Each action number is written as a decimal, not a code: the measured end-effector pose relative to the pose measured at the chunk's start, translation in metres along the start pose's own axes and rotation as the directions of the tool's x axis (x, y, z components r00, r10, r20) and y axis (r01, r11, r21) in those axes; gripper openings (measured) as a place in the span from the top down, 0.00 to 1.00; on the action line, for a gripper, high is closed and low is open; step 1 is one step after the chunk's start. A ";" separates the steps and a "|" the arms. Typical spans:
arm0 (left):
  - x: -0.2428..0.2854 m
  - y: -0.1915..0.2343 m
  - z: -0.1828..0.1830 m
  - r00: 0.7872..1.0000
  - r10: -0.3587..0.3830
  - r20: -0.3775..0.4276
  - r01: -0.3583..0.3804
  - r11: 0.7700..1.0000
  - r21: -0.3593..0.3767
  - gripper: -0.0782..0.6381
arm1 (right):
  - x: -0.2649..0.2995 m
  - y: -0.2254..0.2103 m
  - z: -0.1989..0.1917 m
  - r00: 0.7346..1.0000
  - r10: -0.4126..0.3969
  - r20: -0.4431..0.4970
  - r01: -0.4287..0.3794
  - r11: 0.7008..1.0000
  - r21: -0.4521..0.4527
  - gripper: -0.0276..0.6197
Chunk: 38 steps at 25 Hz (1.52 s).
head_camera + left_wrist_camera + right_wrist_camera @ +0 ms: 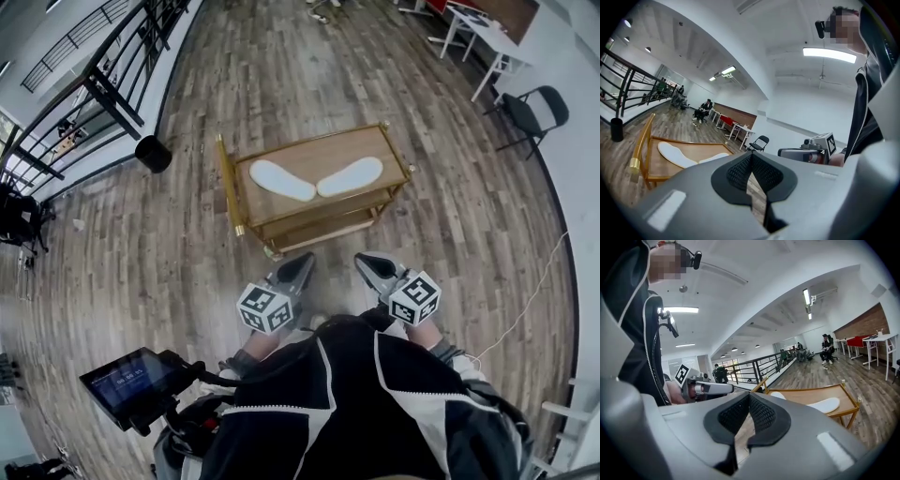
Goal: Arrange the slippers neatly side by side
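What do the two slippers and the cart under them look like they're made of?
Both slippers: white, matte, thin and flat, probably soft fabric or foam; the texture is too small to tell. Cart top: warm brown, smooth, wood-look; solid wood or veneer. Cart frame: gold-coloured, shiny rails and posts, likely metal.

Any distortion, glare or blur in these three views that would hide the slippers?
Head view: strong fisheye bend, slippers crisp on the cart. Left gripper view: ceiling light blown out, corners dark. Right gripper view: same vignette, no motion blur.
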<state>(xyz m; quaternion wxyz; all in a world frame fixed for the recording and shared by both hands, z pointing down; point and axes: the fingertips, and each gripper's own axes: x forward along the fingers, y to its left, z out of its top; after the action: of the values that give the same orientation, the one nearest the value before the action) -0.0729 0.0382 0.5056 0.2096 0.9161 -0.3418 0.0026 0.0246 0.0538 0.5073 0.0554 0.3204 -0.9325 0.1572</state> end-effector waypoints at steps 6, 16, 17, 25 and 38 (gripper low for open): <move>0.022 0.030 0.002 0.999 0.029 -0.025 -0.029 0.999 -0.023 0.87 | 0.024 -0.031 0.007 1.000 0.024 -0.019 -0.024 1.000 0.017 0.95; 0.137 0.109 0.043 0.976 0.217 0.013 -0.217 0.976 -0.024 0.87 | 0.084 -0.174 0.038 0.977 0.208 -0.044 -0.209 0.978 -0.013 0.95; 0.140 0.113 0.053 0.971 0.238 0.029 -0.237 0.971 -0.027 0.87 | 0.087 -0.180 0.045 0.972 0.229 -0.053 -0.230 0.973 -0.024 0.95; 0.173 0.126 0.103 0.943 0.323 0.082 -0.320 0.946 -0.043 0.87 | 0.105 -0.216 0.097 0.947 0.313 -0.075 -0.317 0.947 -0.047 0.95; 0.180 0.200 0.091 0.911 0.412 0.020 -0.409 0.909 -0.078 0.87 | 0.148 -0.244 0.095 0.949 0.300 -0.091 -0.304 0.952 -0.028 0.95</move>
<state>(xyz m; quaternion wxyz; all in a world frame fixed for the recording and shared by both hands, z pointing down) -0.0730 -0.2457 0.5258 0.2312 0.8154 -0.5304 0.0175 0.0576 -0.2449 0.5109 0.0774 0.1656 -0.9703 0.1582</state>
